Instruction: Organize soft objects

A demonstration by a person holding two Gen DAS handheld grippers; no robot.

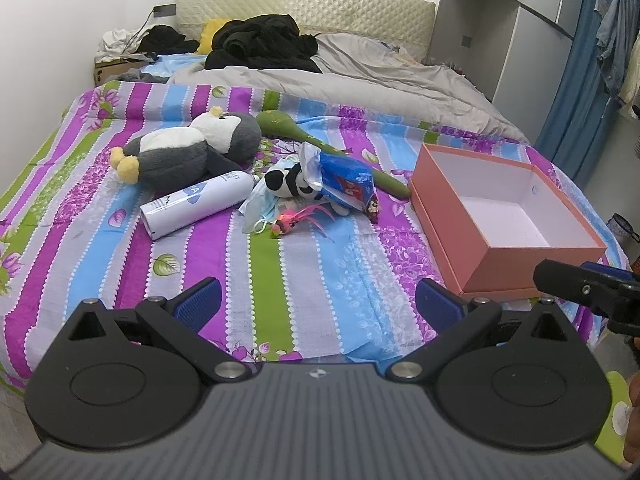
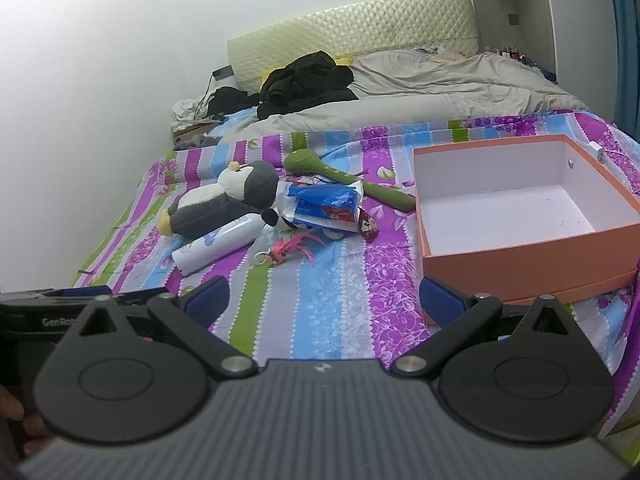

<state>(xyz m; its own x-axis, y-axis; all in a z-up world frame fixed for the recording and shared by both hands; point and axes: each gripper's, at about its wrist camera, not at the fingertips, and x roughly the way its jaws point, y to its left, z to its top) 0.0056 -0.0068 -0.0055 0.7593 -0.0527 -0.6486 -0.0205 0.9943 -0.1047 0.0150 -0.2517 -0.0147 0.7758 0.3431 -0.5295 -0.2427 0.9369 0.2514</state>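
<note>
A grey and white penguin plush [image 1: 188, 148] [image 2: 224, 202] lies on the striped bedsheet [image 1: 300, 264]. Beside it are a small panda plush [image 1: 286, 184], a blue tissue pack [image 1: 344, 178] [image 2: 324, 204], a green plush stick [image 1: 320, 142] [image 2: 344, 178], a face mask [image 1: 258, 206] and a pink feather toy [image 1: 294, 220] [image 2: 290, 246]. An empty orange box [image 1: 516, 264] [image 2: 528, 252] stands open at the right. My left gripper [image 1: 318, 300] is open and empty near the bed's front edge. My right gripper [image 2: 324, 300] is likewise open, empty, just left of the box.
A white spray bottle [image 1: 198, 204] [image 2: 218, 242] lies against the penguin. A grey duvet [image 1: 352, 80] and black clothes [image 1: 260, 42] fill the head of the bed. A wardrobe [image 1: 520, 20] and hanging clothes [image 1: 608, 40] stand at the right.
</note>
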